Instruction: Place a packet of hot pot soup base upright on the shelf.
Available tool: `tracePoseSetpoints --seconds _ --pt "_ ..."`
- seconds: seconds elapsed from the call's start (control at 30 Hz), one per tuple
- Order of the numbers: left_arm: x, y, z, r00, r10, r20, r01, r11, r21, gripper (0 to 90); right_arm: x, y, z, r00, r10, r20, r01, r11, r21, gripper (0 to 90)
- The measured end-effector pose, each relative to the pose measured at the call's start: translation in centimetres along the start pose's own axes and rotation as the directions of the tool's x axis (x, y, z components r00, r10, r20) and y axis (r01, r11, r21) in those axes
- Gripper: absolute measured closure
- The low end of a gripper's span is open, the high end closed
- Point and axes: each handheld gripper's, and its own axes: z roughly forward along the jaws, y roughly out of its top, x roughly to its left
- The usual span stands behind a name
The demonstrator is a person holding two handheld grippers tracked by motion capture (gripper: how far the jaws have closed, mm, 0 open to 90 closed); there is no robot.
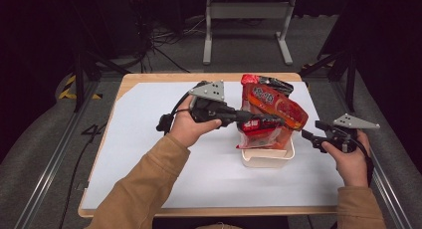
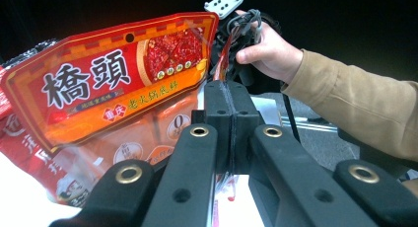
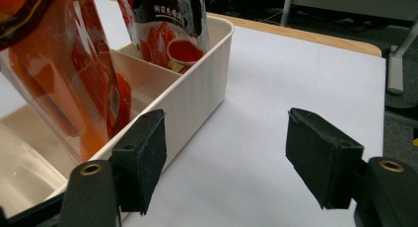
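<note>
Step in hand, as judged: a red and orange pouch (image 1: 271, 114) of hot-pot seasoning is being set into, or drawn from, the cream bin (image 1: 267, 158); which of the two cannot be told. The pouch is held slanted above the bin, its lower end inside the near compartment. The left gripper (image 1: 256, 120) is placed on the bin's left, its jaws brought together on the pouch's thin edge, as is seen in the left gripper view, where the film is pinched at the seam between the pads. The right gripper (image 1: 309, 131) is kept just to the right of the bin, jaws spread wide with nothing between them; in the right gripper view the bin wall (image 3: 194, 96) lies beside one pad (image 3: 145, 155), whether touching cannot be told. A second, darker pouch (image 3: 165, 27) is stood in the bin's far compartment. Next move, as judged: the held pouch must be kept upright and guided past the divider, and the bin may need steadying by the free gripper. Materials: pouches of glossy, flexible film, partly clear, printed with large characters, liable to crease and slip; bin of matte rigid plastic, rectangular, rounded at the corners, divided inside; surface (image 1: 164, 154) covered in a smooth white sheet with a wooden border; jaw pads of black foam.
</note>
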Motion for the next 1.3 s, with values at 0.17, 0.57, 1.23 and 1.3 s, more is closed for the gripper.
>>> tracePoseSetpoints --seconds 0.17,0.57,1.23,1.3 --pt "0.1 -0.1 0.6 0.9998 0.011 0.015 -0.011 0.9999 0.007 90.0 -0.1 0.0 0.0 1.0000 0.001 0.001 -0.001 1.000 -0.002 32.0" --pt "0.6 -0.8 2.3 0.9993 0.019 0.031 -0.020 0.9997 0.014 90.0 -0.2 -0.1 -0.1 1.0000 0.003 0.002 -0.003 1.000 0.001 31.9" --pt "1.1 -2.0 5.6 0.9991 -0.003 0.043 0.002 1.0000 0.009 90.0 -0.4 -0.1 -0.3 0.9999 0.015 -0.006 -0.015 1.000 -0.013 31.9" --pt "1.1 -2.2 5.9 0.9990 -0.009 0.044 0.008 0.9999 0.008 90.0 -0.4 -0.1 -0.3 0.9999 0.013 -0.005 -0.013 1.000 -0.012 31.9"
